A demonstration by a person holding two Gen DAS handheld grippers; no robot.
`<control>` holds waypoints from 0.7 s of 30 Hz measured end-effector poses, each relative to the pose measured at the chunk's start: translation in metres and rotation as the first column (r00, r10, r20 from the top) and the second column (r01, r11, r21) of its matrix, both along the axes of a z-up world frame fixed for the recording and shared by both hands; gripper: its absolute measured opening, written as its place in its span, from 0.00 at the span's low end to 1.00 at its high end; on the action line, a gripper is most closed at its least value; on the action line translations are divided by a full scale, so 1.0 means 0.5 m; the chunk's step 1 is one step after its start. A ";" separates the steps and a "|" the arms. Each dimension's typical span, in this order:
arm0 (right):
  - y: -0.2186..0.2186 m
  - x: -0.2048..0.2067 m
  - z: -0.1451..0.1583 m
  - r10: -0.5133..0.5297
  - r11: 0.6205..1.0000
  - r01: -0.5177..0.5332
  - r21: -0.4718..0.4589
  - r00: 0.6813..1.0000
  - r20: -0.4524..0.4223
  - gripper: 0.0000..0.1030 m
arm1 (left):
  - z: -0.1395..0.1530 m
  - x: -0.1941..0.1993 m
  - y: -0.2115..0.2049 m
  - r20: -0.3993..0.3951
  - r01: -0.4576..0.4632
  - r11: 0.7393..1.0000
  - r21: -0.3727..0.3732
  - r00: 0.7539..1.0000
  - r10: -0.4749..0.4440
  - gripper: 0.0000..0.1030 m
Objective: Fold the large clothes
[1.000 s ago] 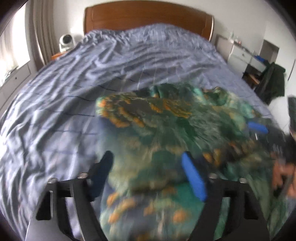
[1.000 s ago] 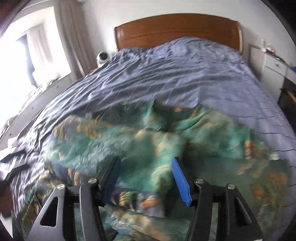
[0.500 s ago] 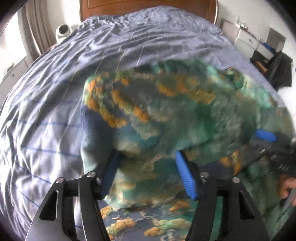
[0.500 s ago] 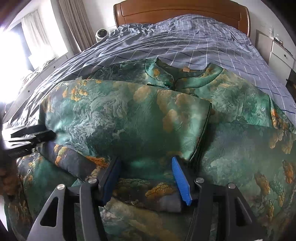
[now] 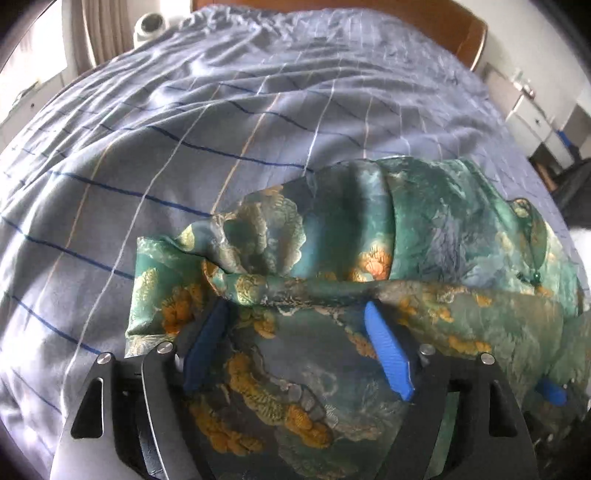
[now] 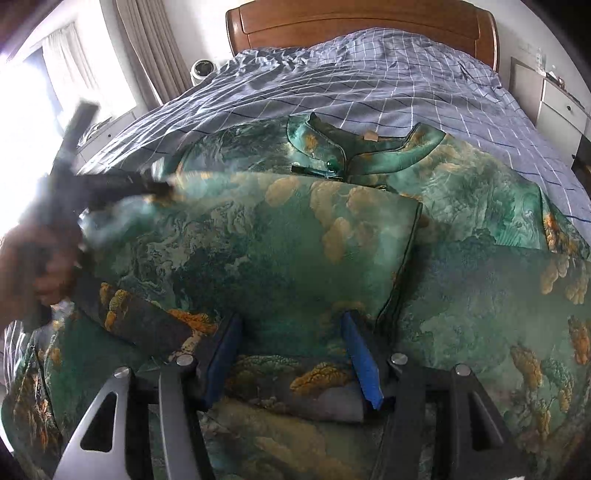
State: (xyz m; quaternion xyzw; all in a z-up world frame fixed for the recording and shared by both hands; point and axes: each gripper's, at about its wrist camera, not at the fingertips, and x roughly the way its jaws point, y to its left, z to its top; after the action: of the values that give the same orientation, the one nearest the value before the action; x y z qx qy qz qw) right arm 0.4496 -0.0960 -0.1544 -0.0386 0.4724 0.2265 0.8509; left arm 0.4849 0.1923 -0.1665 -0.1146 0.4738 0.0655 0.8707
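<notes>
Lay the fold flat

Left gripper: jaws just widened, apart over the dress, gripping nothing. Right gripper: jaws astride the folded hem; grip unclear. Dress lies on the bed; smooth the crumpled sleeve before releasing

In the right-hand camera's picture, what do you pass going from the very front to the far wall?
Blue fingers → folded green garment → its collar → checked blue bedcover → wooden headboard.

Garment lies on bed, headboard behind
</notes>
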 end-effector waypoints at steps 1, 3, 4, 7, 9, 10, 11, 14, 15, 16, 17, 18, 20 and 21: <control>-0.002 0.000 -0.001 0.000 1.000 0.000 0.005 1.000 -0.001 0.56 | 0.001 -0.008 -0.005 0.004 0.010 1.000 0.013 1.000 -0.010 0.76; -0.001 0.000 -0.002 0.000 1.000 0.000 0.004 1.000 0.000 0.56 | 0.009 -0.025 -0.010 0.000 0.026 0.999 0.024 1.000 -0.026 0.76; -0.001 -0.001 -0.002 0.000 1.000 0.000 0.003 1.000 0.001 0.56 | 0.014 -0.038 -0.011 0.000 0.032 0.999 0.024 0.999 -0.032 0.76; 0.001 -0.002 -0.002 0.000 1.000 0.000 -0.003 1.000 0.004 0.56 | 0.036 -0.109 -0.021 0.010 0.085 0.995 0.047 0.996 -0.086 0.76; 0.004 -0.001 -0.001 0.004 1.000 -0.004 -0.016 1.000 0.002 0.56 | 0.049 -0.157 -0.033 0.014 0.124 0.989 0.076 0.992 -0.126 0.77; 0.006 0.001 0.000 0.006 1.000 -0.006 -0.024 1.000 0.000 0.56 | 0.055 -0.190 -0.040 0.012 0.147 0.985 0.090 0.989 -0.149 0.78; 0.009 0.001 0.001 0.009 0.999 -0.009 -0.037 1.000 -0.002 0.56 | 0.058 -0.215 -0.045 -0.004 0.164 0.982 0.093 0.986 -0.165 0.81; 0.014 0.002 0.009 0.000 0.998 -0.001 -0.063 1.000 -0.018 0.56 | 0.063 -0.314 -0.062 -0.078 0.203 0.975 0.095 0.978 -0.196 0.81; 0.014 -0.003 0.020 -0.013 0.998 0.011 -0.069 1.000 -0.021 0.56 | 0.069 -0.339 -0.066 -0.083 0.210 0.973 0.093 0.976 -0.202 0.81; 0.012 -0.013 0.033 -0.027 0.997 0.025 -0.074 1.000 -0.014 0.57 | 0.085 -0.389 -0.072 -0.065 0.220 0.972 0.083 0.974 -0.215 0.81; 0.008 -0.028 0.053 -0.044 0.996 0.044 -0.073 0.999 0.003 0.57 | 0.099 -0.426 -0.077 -0.046 0.226 0.971 0.079 0.974 -0.223 0.84; 0.000 -0.052 0.080 -0.058 0.997 0.059 -0.052 0.998 0.030 0.57 | 0.115 -0.465 -0.080 -0.021 0.228 0.970 0.081 0.974 -0.227 0.90; -0.021 -0.108 0.122 -0.057 0.998 0.056 0.014 0.996 0.073 0.71 | 0.141 -0.534 -0.079 0.029 0.212 0.973 0.090 0.976 -0.216 0.95; -0.033 -0.136 0.137 -0.058 0.998 0.054 0.036 0.994 0.091 0.76 | 0.148 -0.557 -0.078 0.044 0.207 0.975 0.085 0.977 -0.211 0.95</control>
State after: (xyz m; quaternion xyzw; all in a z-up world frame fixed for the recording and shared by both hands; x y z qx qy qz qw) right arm 0.3818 -0.1125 -0.0859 -0.0213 0.4297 0.2085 0.8783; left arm 0.2062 0.1535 -0.0926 -0.0311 0.4572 -0.0106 0.8888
